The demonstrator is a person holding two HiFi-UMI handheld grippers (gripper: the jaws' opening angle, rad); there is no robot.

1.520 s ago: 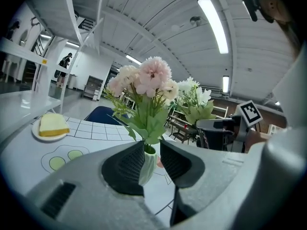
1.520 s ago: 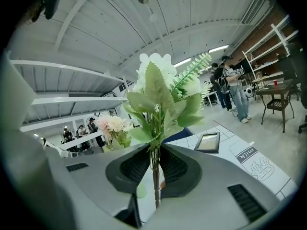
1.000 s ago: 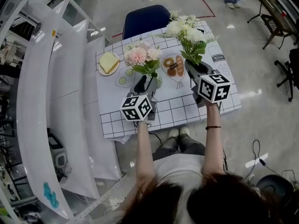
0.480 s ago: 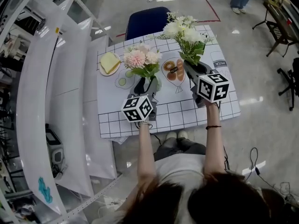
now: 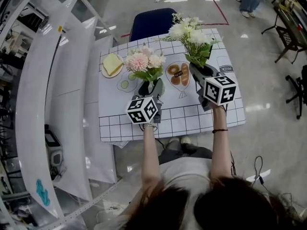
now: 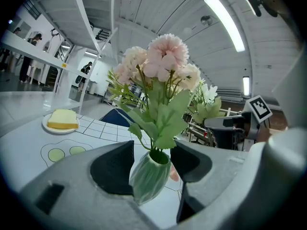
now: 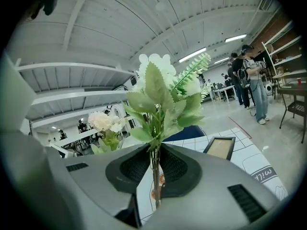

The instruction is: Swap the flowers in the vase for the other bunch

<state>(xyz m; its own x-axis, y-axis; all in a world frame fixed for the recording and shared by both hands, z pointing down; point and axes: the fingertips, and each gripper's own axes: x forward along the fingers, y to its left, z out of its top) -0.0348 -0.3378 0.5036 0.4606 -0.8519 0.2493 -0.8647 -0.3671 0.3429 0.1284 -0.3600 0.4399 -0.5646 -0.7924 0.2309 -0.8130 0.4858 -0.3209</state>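
**A:** Head view, then. How are the arms set?

**B:** Both bare forearms reach straight out from the body, side by side, over the near edge of the desk (image 5: pixel 192 115). Each gripper has its marker cube facing up. There's a dark band on the right wrist.

**A:** And the left gripper (image 5: pixel 150 88)?

**B:** It's right at the vase (image 5: pixel 160 85). The left gripper view shows the green ribbed vase (image 6: pixel 149 176) standing upright between the two pads. The jaws have just been opening and stand wide. The right-hand pad is clear of the vase and the other sits just at its side, so it's let go, not squeezing.

**A:** Which flowers are in the vase?

**B:** The pink bunch (image 5: pixel 143 61), with its stems down in the neck and leaves spreading above the rim.

**A:** And the other hand?

**B:** It's well to the right of the vase. The right gripper (image 5: pixel 203 72) is clenched on the thin stems of the white bunch (image 5: pixel 191 32) and holds it upright. In the right gripper view the pads meet on those stems (image 7: pixel 154 164).

**A:** Anything else nearby?

**B:** A plate (image 5: pixel 104 72) with a yellow slice sits left of the vase. A blue chair (image 5: pixel 152 22) stands beyond the vase at the far edge of the desk.
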